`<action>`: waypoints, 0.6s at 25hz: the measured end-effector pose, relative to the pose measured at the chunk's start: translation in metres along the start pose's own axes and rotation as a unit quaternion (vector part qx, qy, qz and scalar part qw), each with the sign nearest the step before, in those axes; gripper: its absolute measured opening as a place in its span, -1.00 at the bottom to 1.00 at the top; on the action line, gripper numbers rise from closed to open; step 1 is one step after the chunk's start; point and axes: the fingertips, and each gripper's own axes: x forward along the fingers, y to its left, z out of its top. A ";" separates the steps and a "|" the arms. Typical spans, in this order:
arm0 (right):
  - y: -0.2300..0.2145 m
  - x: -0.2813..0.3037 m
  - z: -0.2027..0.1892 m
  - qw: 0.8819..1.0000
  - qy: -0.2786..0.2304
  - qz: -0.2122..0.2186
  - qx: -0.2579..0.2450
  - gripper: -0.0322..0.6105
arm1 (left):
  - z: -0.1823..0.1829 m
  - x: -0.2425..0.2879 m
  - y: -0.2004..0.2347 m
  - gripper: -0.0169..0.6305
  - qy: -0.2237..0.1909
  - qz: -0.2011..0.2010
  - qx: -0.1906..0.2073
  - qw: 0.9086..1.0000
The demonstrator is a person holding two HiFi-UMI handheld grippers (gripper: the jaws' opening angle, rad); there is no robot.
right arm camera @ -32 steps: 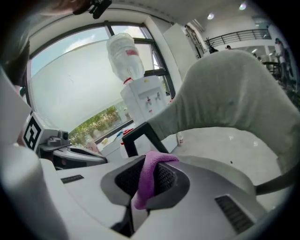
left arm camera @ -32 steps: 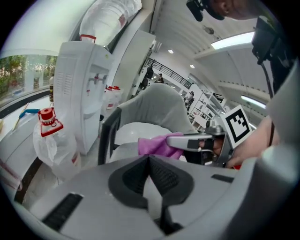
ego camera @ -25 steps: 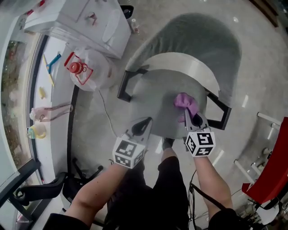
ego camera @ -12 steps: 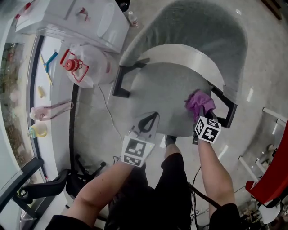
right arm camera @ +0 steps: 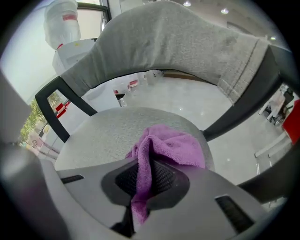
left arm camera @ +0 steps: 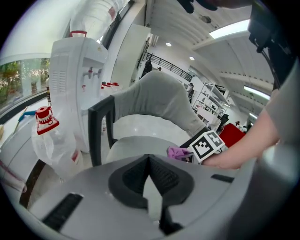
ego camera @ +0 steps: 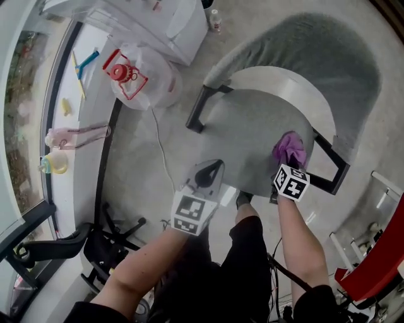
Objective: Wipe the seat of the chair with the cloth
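Observation:
A grey chair with black armrests stands on the pale floor; its round seat lies under a curved grey backrest. A purple cloth rests bunched on the seat's right front part, with my right gripper shut on it. My left gripper hovers at the seat's front left edge, shut and holding nothing.
A large water bottle with a red cap lies left of the chair beside a white dispenser. A cable runs across the floor. A red chair stands at right. The person's legs are below.
My right gripper has dragged the purple cloth from the middle of the seat to its right front part. The left gripper stayed near the seat's front edge. The head view has shifted.

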 end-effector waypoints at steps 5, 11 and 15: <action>0.053 0.012 0.009 0.999 -0.003 0.042 -0.023 -0.82 | -0.001 -0.014 0.020 -0.93 -0.011 0.023 0.025 0.999; 0.137 0.024 0.018 0.994 0.003 0.096 -0.060 -0.82 | -0.009 -0.034 0.050 -0.93 -0.012 0.044 -0.002 0.999; 0.199 0.027 0.023 0.985 0.008 0.148 -0.092 -0.82 | -0.013 -0.048 0.058 -0.93 -0.011 0.042 -0.012 0.999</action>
